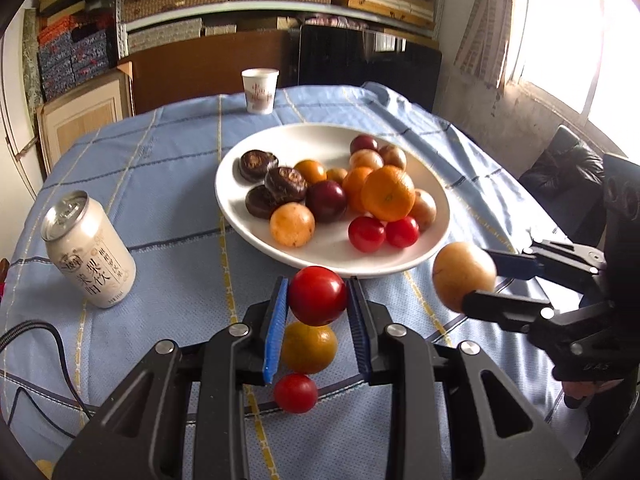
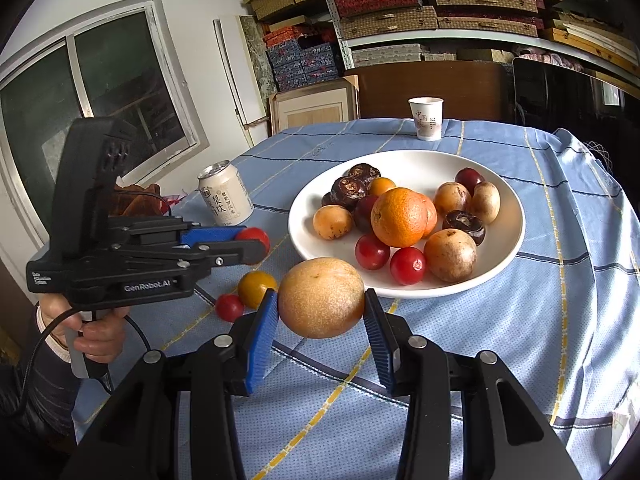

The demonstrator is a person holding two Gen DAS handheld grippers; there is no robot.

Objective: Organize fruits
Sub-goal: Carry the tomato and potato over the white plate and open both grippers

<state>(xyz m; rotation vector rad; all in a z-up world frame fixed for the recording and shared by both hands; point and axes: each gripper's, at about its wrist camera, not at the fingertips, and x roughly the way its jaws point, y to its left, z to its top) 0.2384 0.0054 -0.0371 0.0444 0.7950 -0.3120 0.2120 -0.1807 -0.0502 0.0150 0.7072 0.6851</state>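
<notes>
My left gripper [image 1: 318, 294] is shut on a red cherry tomato [image 1: 317, 295], held above the blue tablecloth just short of the white plate [image 1: 320, 254]. It also shows in the right wrist view [image 2: 256, 245]. My right gripper [image 2: 321, 304] is shut on a tan round fruit [image 2: 321, 297], held near the plate's front rim [image 2: 460, 288]; the left wrist view shows it too [image 1: 464, 276]. The plate holds oranges, tomatoes, dark chestnut-like fruits and more tan fruits. A small orange fruit [image 1: 308, 347] and a red tomato [image 1: 295, 393] lie on the cloth below my left gripper.
A drink can [image 1: 89, 249] stands left of the plate. A paper cup [image 1: 259, 91] stands at the table's far edge. A black cable [image 1: 60, 364] trails over the near left cloth. Shelves with boxes and a window lie behind the table.
</notes>
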